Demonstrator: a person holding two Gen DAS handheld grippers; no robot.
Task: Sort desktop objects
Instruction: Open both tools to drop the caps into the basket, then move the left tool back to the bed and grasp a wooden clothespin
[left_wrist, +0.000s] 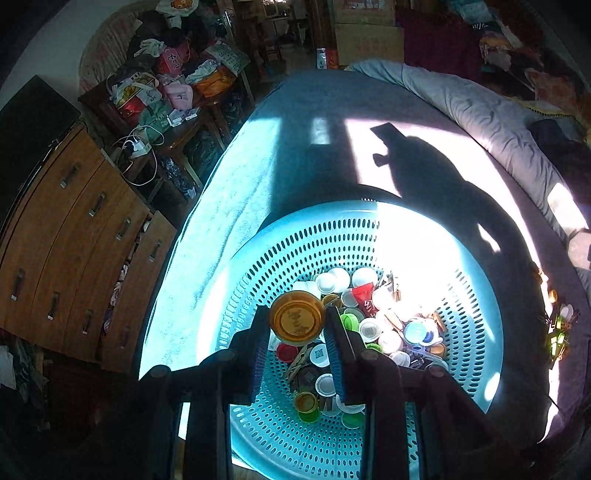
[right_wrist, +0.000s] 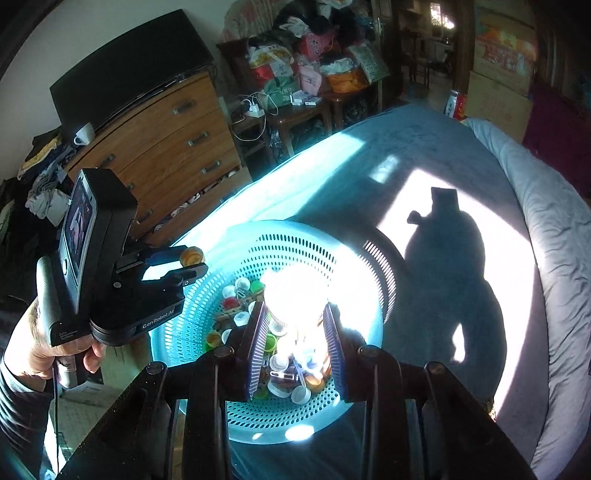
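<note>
Cluttered bedroom, wooden dresser (right_wrist: 177, 140) on the far side, bed (left_wrist: 258, 155) with a blue cover in hard sunlight. On the bed sits a big perforated blue basket (left_wrist: 288, 258), its bottom heaped with bottle caps (left_wrist: 373, 321), small lids and a few clothespins.

Left claw (left_wrist: 297, 323) hangs over the basket, closed onto an amber cap (left_wrist: 297, 317) held edge-on between both pads; the right-wrist view shows the same cap at its tips.

Right claw (right_wrist: 295, 325) is lower over the pile, jaws apart; glare washes out the gap, so I can't tell if it holds anything.

Judgement: step is carrying the amber cap out to its sorted group. Keep squeeze steady, since the round rim could roll out. Lift straight up to clear the basket wall before moving sideways, and keep clear of the right claw.
</note>
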